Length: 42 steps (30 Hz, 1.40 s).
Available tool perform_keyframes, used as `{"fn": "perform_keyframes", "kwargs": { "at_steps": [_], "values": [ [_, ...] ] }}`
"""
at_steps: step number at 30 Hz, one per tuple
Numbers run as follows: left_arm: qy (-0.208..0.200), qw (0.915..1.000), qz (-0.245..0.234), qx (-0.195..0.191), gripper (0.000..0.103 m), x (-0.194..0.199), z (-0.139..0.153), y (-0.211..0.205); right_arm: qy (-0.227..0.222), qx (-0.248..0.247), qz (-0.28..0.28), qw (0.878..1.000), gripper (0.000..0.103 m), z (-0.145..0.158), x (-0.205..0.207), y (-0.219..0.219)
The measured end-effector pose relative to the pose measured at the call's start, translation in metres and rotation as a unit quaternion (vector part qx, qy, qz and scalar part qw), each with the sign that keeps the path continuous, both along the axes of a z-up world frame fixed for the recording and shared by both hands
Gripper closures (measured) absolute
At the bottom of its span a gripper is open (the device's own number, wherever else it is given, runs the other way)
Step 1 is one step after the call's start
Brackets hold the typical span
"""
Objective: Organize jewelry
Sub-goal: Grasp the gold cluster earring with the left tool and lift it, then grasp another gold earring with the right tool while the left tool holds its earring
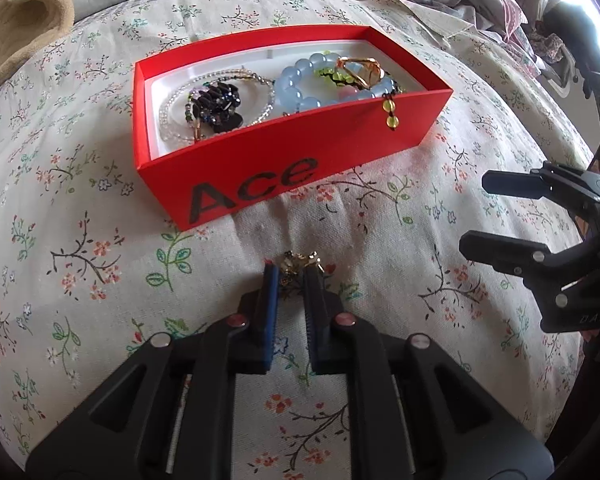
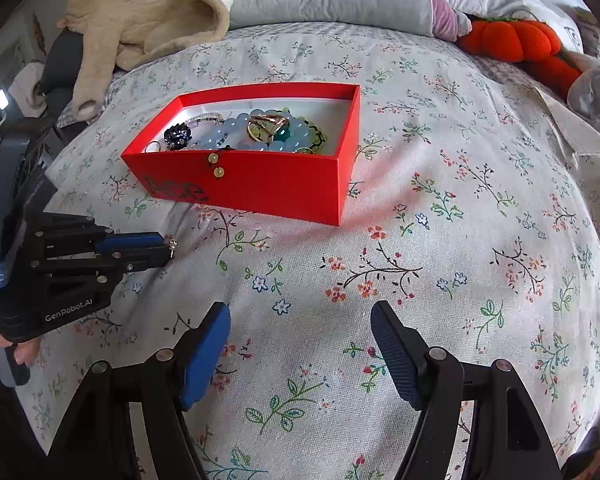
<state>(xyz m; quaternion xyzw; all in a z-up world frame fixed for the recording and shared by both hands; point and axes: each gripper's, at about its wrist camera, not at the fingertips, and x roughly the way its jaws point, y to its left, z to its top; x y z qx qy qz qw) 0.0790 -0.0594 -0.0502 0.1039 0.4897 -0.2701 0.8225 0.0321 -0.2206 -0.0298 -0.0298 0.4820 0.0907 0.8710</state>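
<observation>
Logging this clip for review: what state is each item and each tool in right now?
left tool: shut on small gold trinket, just above the bedspread
right tool: open, holding nothing
red box: lidless, upright on the bedspread
blue bead bracelet: inside the box
green bead cord: hanging over the box's front wall

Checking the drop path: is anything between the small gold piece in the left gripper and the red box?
Nothing visible. The left gripper holds the gold piece over bare floral bedspread, facing the red box. Only the box's near wall must be cleared. The right gripper hangs open, aside.
</observation>
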Motion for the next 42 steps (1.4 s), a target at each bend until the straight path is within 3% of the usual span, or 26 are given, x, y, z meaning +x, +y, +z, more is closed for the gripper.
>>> {"fn": "perform_keyframes", "kwargs": {
  "at_steps": [3, 6, 25, 27, 28, 29, 34, 42],
  "values": [
    [0.008, 0.9999, 0.009, -0.007, 0.089, 0.002, -0.001, 0.002, 0.003, -0.001, 0.003, 1.000, 0.029, -0.002, 0.001, 0.002],
    [0.020, 0.9993, 0.028, -0.013, 0.097, 0.005, -0.001, 0.007, 0.003, -0.002, 0.005, 1.000, 0.029, -0.001, 0.001, 0.005],
    [0.028, 0.9931, 0.112, -0.018, 0.098, -0.004, 0.011, 0.056, -0.003, 0.022, 0.045, 0.999, 0.029, 0.003, 0.008, 0.057],
    [0.032, 0.9918, 0.122, -0.022, 0.098, -0.005, 0.012, 0.062, 0.005, 0.050, 0.056, 0.997, 0.039, -0.001, 0.012, 0.064],
    [0.034, 0.9914, 0.124, -0.025, 0.098, -0.005, 0.013, 0.065, 0.015, 0.063, 0.064, 0.996, 0.055, -0.004, 0.015, 0.067],
    [0.035, 0.9911, 0.126, -0.027, 0.098, -0.006, 0.014, 0.067, 0.024, 0.072, 0.071, 0.995, 0.064, -0.008, 0.017, 0.071],
    [0.040, 0.9909, 0.124, -0.033, 0.098, -0.009, 0.016, 0.074, 0.007, 0.067, 0.086, 0.994, 0.065, -0.016, 0.024, 0.083],
    [0.050, 0.9905, 0.123, -0.035, 0.098, -0.005, 0.012, 0.080, -0.012, 0.033, 0.111, 0.993, 0.075, -0.021, 0.036, 0.099]
  ]
}}
